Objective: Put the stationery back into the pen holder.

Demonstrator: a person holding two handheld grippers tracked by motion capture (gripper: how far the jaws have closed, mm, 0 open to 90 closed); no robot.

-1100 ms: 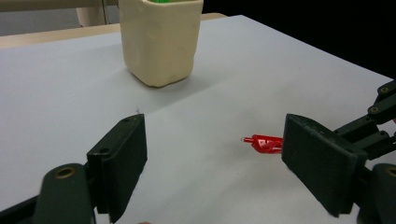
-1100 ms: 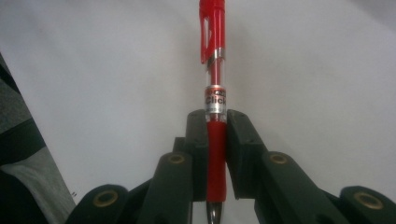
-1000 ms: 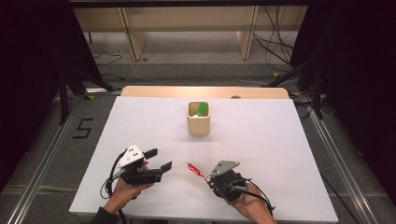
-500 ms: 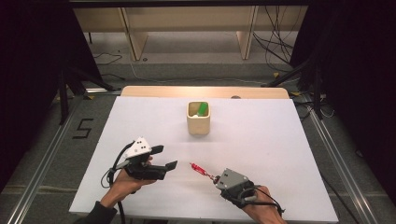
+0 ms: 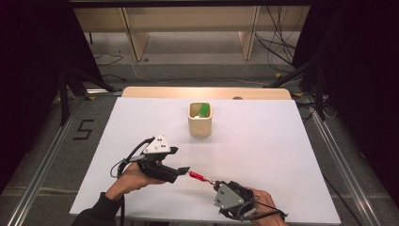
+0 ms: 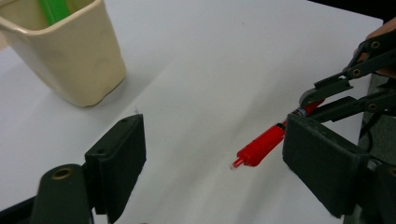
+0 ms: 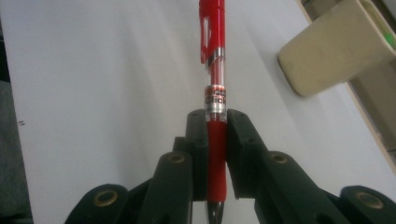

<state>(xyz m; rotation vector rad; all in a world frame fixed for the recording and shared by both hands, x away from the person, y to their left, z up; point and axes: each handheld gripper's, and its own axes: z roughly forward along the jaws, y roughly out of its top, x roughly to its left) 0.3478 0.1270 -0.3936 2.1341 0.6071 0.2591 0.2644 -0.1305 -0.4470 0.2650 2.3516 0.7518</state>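
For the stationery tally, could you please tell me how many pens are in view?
2. A red plastic click pen is clamped in the right tongs above the white table. A green pen stands in the cream square cup; the cup may hide more.

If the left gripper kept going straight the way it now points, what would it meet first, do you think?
Most likely the red pen held by the right gripper: its cap end lies just ahead between the left gripper's open jaws, though depth is hard to judge.
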